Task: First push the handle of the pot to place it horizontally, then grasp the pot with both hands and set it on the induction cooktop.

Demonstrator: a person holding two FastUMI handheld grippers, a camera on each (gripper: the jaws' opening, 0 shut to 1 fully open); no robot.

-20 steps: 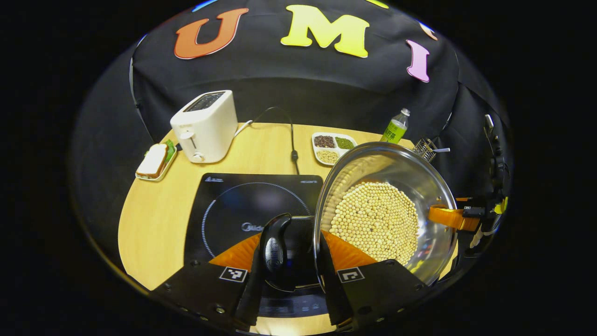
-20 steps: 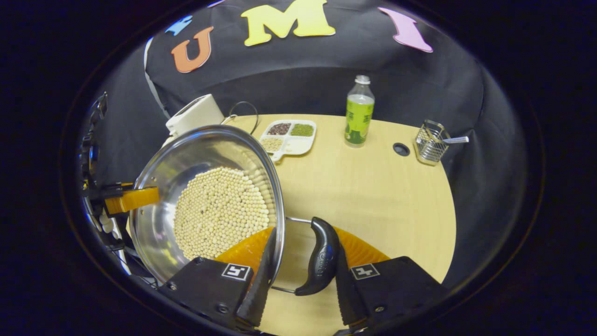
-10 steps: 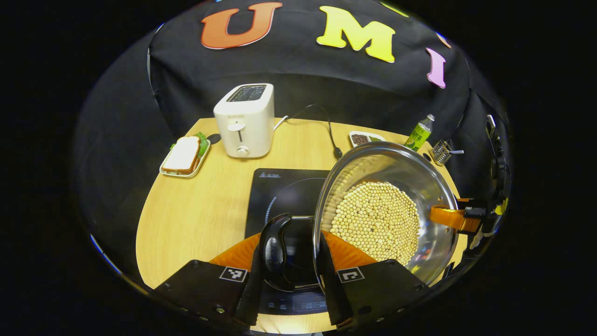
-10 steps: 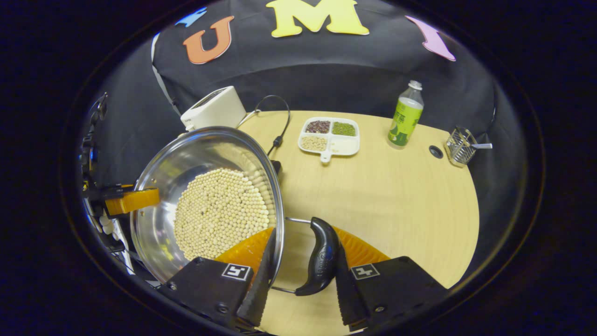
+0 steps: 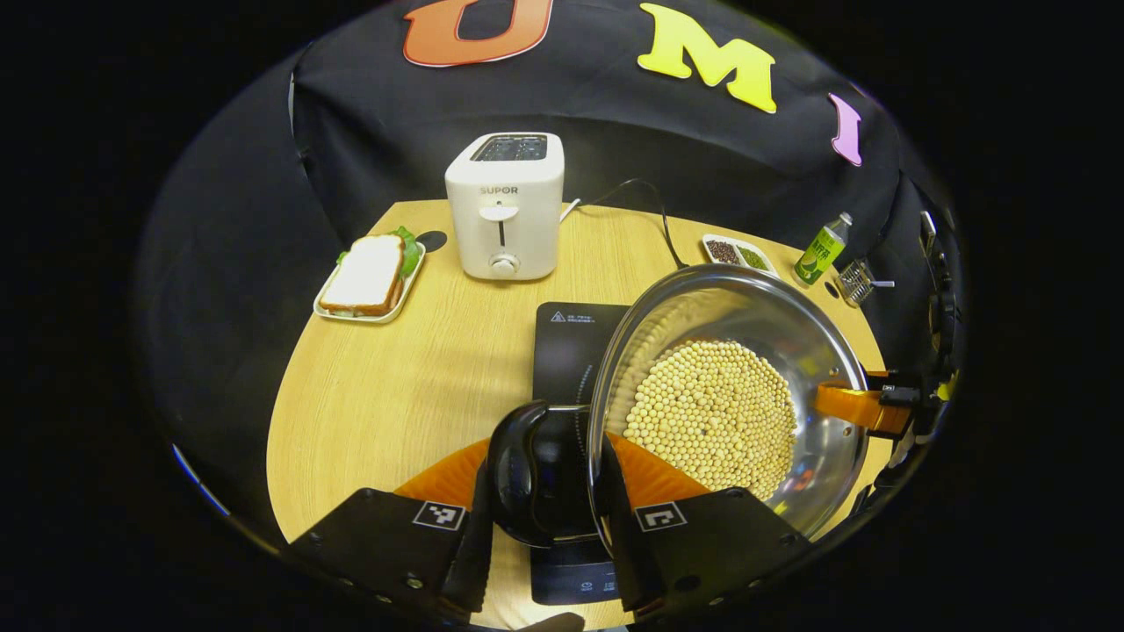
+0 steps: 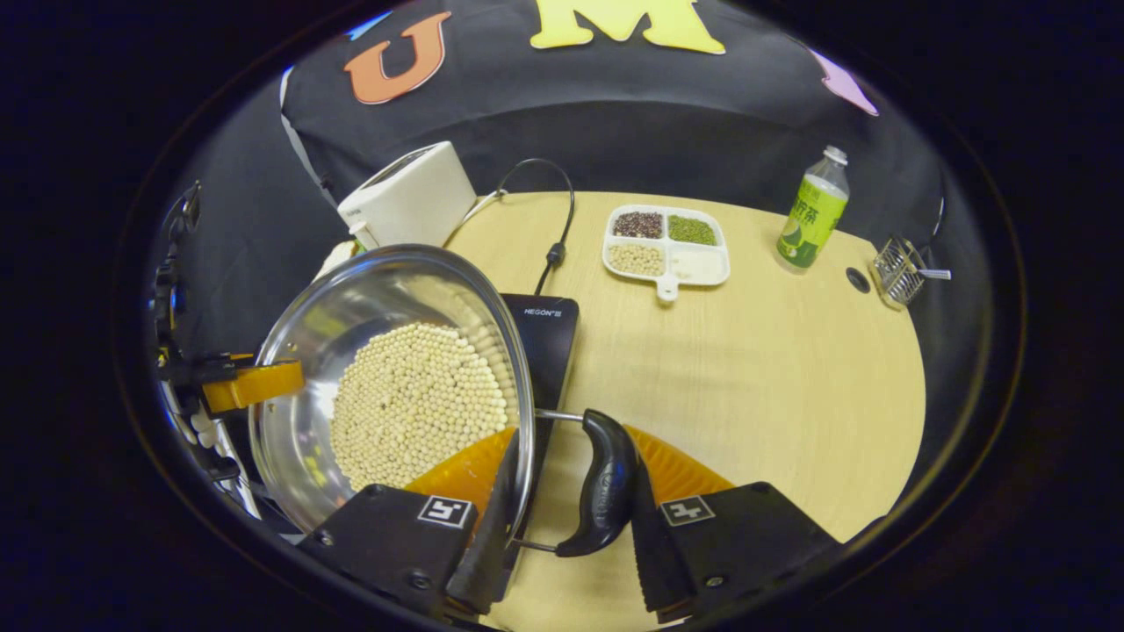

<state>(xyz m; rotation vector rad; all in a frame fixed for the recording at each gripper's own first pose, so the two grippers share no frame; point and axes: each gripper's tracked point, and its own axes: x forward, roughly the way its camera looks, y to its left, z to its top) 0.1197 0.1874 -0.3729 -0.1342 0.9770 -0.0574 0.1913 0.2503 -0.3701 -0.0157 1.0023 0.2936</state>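
Left gripper view now has the toaster [image 5: 505,206] near centre and less of the induction cooktop [image 5: 566,347] uncovered than a second ago; the pot [image 5: 729,395] has travelled left over it. Left gripper [image 5: 544,505] pinches one black side handle against the pot's rim. Right gripper [image 6: 566,513] pinches the other handle [image 6: 606,483], above the table [image 6: 746,369] beside the cooktop's right edge.

toaster [image 5: 505,206] behind cooktop [image 5: 566,338], table [image 5: 395,395] left open
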